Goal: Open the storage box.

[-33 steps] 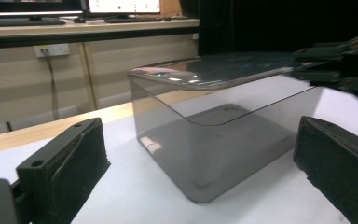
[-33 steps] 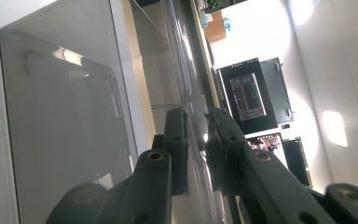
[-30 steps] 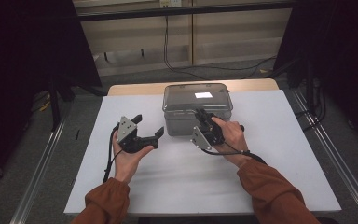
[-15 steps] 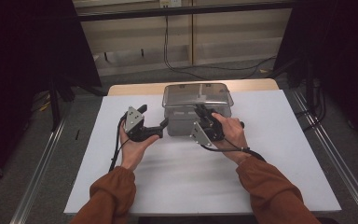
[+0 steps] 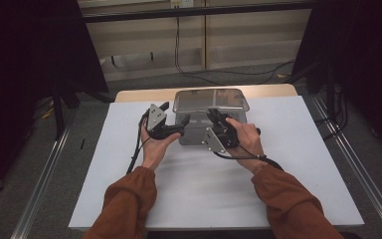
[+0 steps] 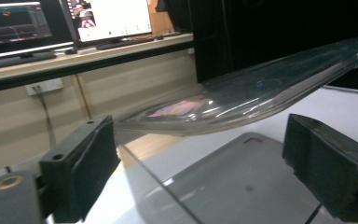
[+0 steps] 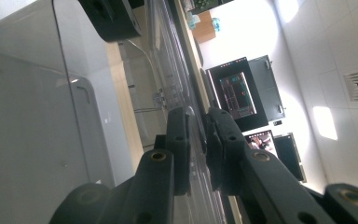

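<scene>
A clear plastic box (image 5: pixel 197 133) with a clear lid (image 5: pixel 210 99) stands at the table's far middle. My right gripper (image 5: pixel 215 117) is shut on the lid's front rim (image 7: pixel 196 122), jaws pinched on the thin edge. My left gripper (image 5: pixel 182 124) is open at the box's front left corner. In the left gripper view its black jaws stand wide apart around the box's body (image 6: pixel 233 186). The lid (image 6: pixel 261 88) slants above them, raised off the body.
The box rests on a white table top (image 5: pixel 189 184) with bare room in front and to both sides. A wooden strip (image 5: pixel 139 94) runs along the far edge. Metal rails (image 5: pixel 45 174) flank the table. Monitors (image 6: pixel 65 18) stand on a bench behind.
My left gripper has swung right from the open table to the box's front left corner. The right gripper has kept its hold on the lid, whose front edge has risen.
</scene>
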Tool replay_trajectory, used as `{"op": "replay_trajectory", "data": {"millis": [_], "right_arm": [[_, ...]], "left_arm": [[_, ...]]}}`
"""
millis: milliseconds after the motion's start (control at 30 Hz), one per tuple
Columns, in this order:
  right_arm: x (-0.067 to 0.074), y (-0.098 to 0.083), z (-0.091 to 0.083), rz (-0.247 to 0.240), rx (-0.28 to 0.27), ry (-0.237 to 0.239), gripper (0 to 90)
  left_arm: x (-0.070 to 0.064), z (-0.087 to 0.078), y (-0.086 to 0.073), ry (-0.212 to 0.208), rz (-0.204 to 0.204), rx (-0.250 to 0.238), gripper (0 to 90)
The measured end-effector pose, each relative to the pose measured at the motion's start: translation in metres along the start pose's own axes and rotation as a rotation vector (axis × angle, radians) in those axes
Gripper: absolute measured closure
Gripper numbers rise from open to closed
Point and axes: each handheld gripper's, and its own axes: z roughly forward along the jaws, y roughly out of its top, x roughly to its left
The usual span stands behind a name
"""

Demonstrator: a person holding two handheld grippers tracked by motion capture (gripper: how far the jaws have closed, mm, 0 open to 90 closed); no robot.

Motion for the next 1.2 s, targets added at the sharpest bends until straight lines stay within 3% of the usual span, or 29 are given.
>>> {"op": "replay_trajectory", "data": {"millis": [267,367,667,767,867,1200], "right_arm": [[0.009,-0.002,-0.001,0.017,0.000,0.016,77.7],[0.010,-0.003,-0.002,0.022,0.002,0.024,77.3],[0.009,-0.006,-0.001,0.074,-0.009,0.045,74.6],[0.007,-0.009,-0.001,0.132,-0.005,0.064,68.2],[0.006,-0.013,-0.001,0.187,-0.029,0.085,61.8],[0.009,-0.030,0.000,0.405,-0.033,0.122,25.8]], "left_arm": [[-0.001,-0.001,0.001,0.000,0.043,-0.016,24.1],[0.000,0.000,0.000,-0.016,0.050,-0.016,24.9],[0.000,0.000,-0.001,-0.007,0.073,-0.014,32.6],[0.000,0.000,-0.001,-0.011,0.048,-0.020,32.4],[0.000,0.001,-0.001,-0.009,0.049,-0.018,32.2],[0.000,0.001,-0.001,-0.008,0.044,-0.017,32.6]]}}
